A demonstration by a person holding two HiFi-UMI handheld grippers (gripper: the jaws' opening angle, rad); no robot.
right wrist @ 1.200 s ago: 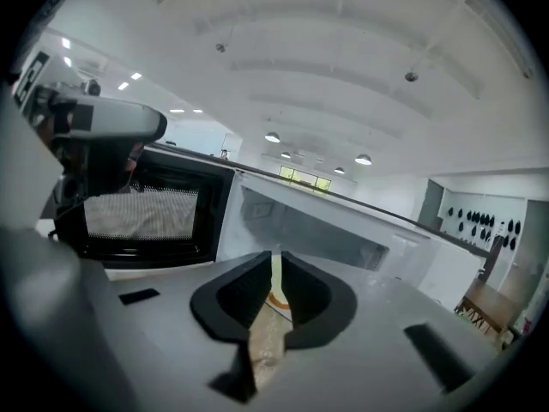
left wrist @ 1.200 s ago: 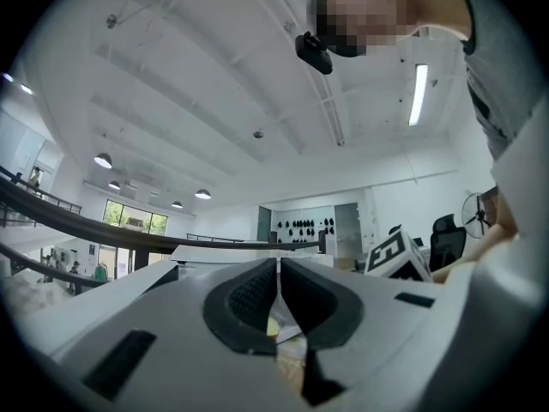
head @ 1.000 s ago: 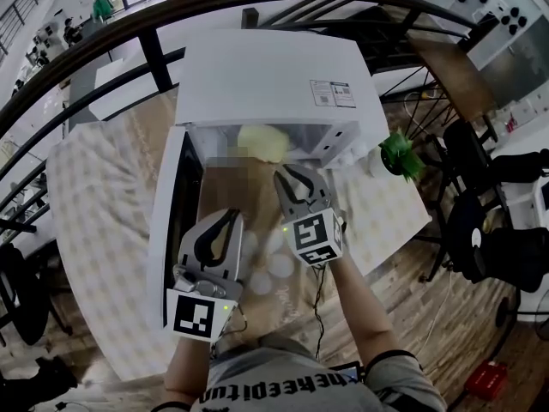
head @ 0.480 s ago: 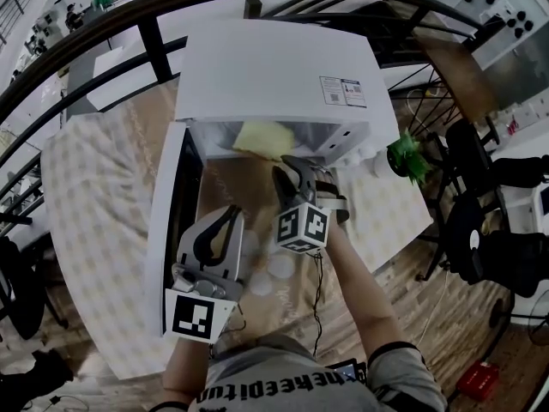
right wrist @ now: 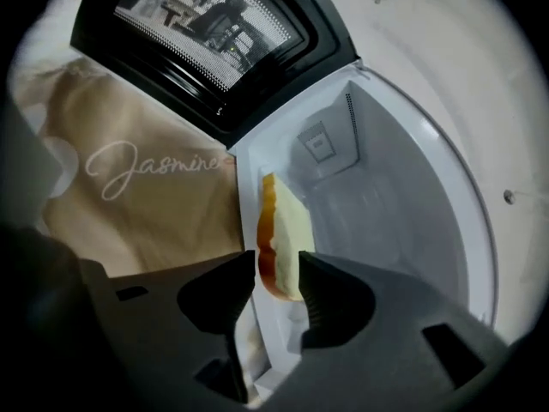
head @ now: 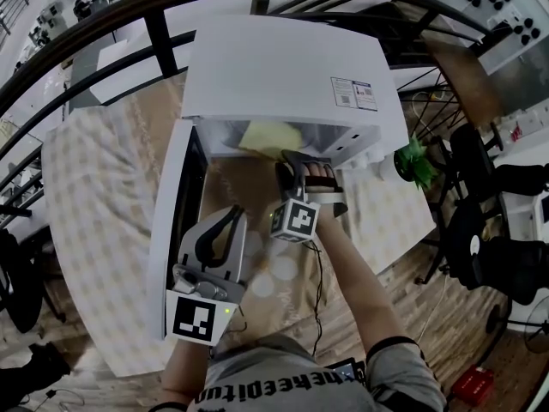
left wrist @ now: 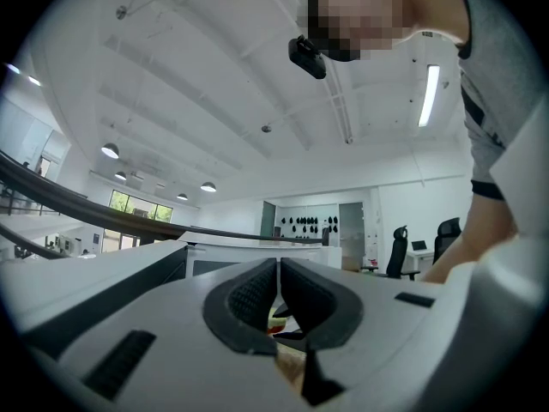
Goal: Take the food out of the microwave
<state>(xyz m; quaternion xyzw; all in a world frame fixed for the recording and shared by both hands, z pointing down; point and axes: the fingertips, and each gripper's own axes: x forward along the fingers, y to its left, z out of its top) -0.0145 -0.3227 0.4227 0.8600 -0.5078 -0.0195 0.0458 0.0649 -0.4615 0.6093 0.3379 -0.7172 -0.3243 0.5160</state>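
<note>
A pale yellow slice of food [head: 268, 136] with an orange-brown crust lies on the floor of the white microwave [head: 283, 67], whose door [head: 176, 230] hangs open to the left. My right gripper [head: 296, 160] is at the microwave's mouth, rolled on its side. Its jaws are opening. In the right gripper view the near end of the food [right wrist: 283, 230] stands between the tips of the right gripper [right wrist: 277, 269], and the pads do not press on it. My left gripper [head: 225, 217] waits beside the open door. In its own view, the left gripper [left wrist: 278, 269] is shut and holds nothing.
A beige printed cloth [right wrist: 129, 178] covers the table in front of the microwave. A small green plant [head: 413, 157] stands right of the microwave. Dark railings [head: 154, 41] run behind the table. The microwave cavity [right wrist: 386, 196] holds only the food.
My right gripper has moved forward to the microwave's mouth, rolled onto its side, and its jaws have widened around the food's near end. The left gripper has stayed put.
</note>
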